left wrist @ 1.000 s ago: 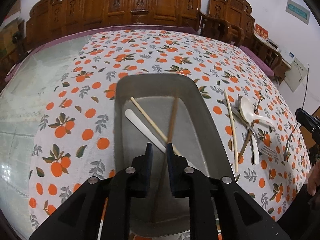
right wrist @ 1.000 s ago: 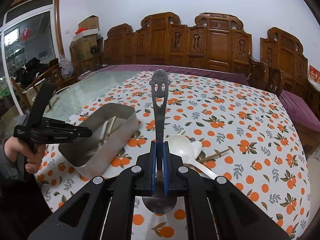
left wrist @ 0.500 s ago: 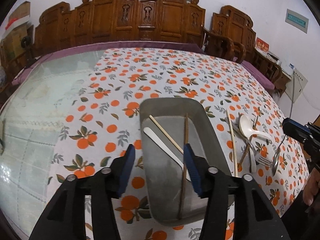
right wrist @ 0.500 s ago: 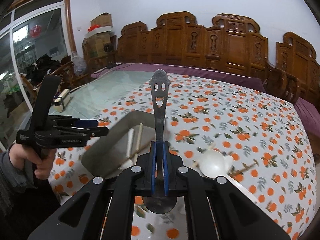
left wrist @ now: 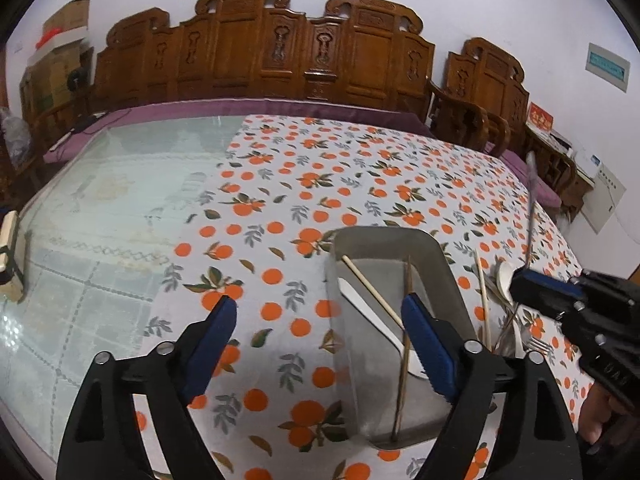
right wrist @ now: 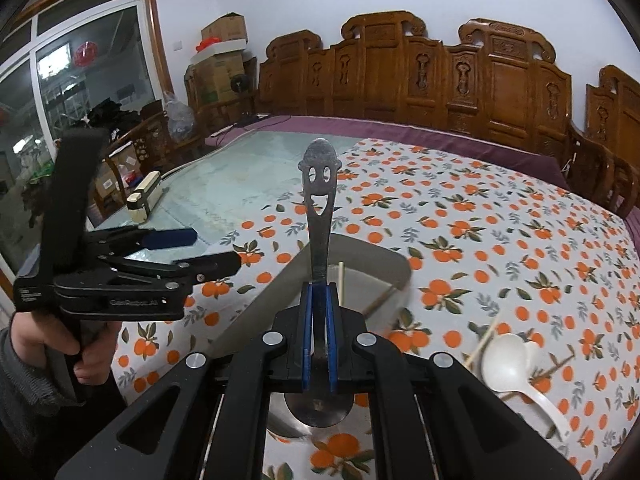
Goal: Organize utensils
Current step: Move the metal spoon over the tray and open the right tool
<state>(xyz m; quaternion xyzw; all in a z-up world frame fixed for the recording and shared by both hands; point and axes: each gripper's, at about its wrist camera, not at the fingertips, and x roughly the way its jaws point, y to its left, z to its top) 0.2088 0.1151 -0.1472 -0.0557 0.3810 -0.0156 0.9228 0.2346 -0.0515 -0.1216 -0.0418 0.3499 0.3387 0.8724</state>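
A grey metal tray [left wrist: 448, 264] sits on the orange-print tablecloth and holds two chopsticks [left wrist: 372, 290] and a white utensil [left wrist: 368, 318]. My left gripper [left wrist: 320, 340] is open and empty, raised above the tray's near left side; it also shows in the right wrist view [right wrist: 200, 252]. My right gripper [right wrist: 318, 336] is shut on a metal spoon [right wrist: 318, 208] with a smiley-face handle, held upright over the tray [right wrist: 376, 256]; it also shows in the left wrist view [left wrist: 520, 286].
To the right of the tray lie a white ceramic spoon [right wrist: 508, 360], loose chopsticks [left wrist: 482, 296] and a fork [left wrist: 536, 346]. Bare glass tabletop [left wrist: 100, 208] lies to the left. Carved wooden chairs [left wrist: 280, 52] line the far side.
My left gripper opened wide, rose and drew back left from the tray. My right gripper carried the metal spoon left, to over the tray.
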